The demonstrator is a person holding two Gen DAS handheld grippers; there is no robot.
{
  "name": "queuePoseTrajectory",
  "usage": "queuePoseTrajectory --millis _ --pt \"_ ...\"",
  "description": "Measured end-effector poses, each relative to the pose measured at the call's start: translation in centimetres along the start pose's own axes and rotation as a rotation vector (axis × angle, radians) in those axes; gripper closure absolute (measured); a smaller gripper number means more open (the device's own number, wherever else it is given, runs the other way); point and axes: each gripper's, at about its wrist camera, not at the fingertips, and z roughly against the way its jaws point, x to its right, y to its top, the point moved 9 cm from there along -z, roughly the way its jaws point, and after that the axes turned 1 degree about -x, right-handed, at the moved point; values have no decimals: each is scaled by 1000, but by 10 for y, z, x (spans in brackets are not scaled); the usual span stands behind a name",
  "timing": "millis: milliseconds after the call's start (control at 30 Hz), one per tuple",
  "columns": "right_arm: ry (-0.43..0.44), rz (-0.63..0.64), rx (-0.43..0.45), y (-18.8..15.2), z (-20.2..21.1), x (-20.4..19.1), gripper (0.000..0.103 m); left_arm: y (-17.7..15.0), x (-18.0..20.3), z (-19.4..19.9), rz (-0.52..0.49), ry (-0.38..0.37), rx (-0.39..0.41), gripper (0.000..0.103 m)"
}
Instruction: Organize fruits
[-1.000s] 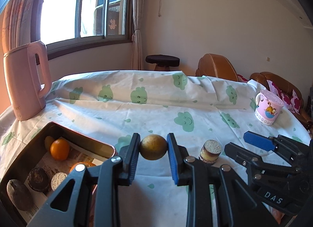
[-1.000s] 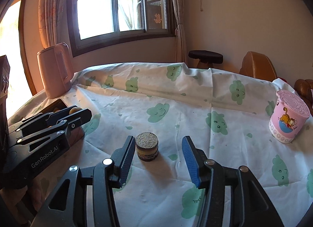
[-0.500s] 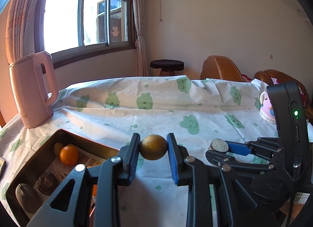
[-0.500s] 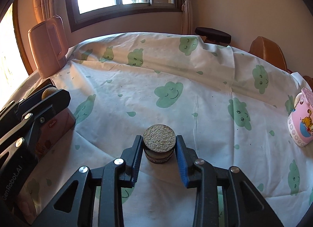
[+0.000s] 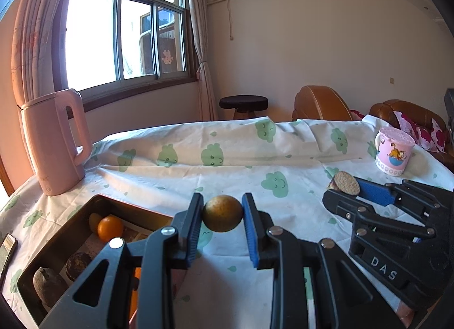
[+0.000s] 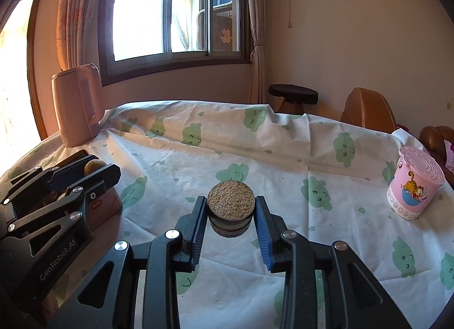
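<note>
The round brownish-yellow fruit [image 5: 222, 213] sits clamped between the two blue pads of the left gripper [image 5: 222, 215], held clear of the cloth just beside the right-hand rim of the dark tray [image 5: 136, 207], which looks like the collecting place: an orange [image 5: 110, 228], a paler fruit behind it, a dark pear-shaped piece [image 5: 48, 286] and a dark round piece already lie on its paper lining. Carrying the fruit pinched across its widest part keeps it from rolling out, and the grip looks centred. The right gripper [image 6: 230, 215] is closed on the short cylinder with the rough, grainy top [image 6: 230, 200], its pads pressing the darker side wall below the top; in the right wrist view a shadow under it suggests it is lifted off the tablecloth [image 6: 283, 158], though I cannot be sure. Both pieces seem bound for the tray, so the two tools will converge on one opening (the left one is nearer and would sensibly go first). Around them, the pink kettle [image 5: 54, 141] stands beyond the tray's far corner and the pink cartoon mug [image 5: 393, 151] well off to the right, neither in the path. The tray's near wall is the one thing to clear, and the fruit already inside leaves the freer space toward the middle.
</note>
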Motion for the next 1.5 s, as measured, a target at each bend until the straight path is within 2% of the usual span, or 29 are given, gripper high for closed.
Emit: queuePoseTrajectory --millis 367,733,1033,1500 --pt "58 -48 103 3 41 -19 68 -7 -13 42 -14 -41 35 73" --pt "178 13 143 17 65 -88 68 -19 -71 70 16 21 14 73" --pt "242 69 133 22 58 -138 68 -35 -118 76 63 83 -5 73" --pt "292 149 91 18 37 -197 68 -54 -151 73 121 94 -39 73"
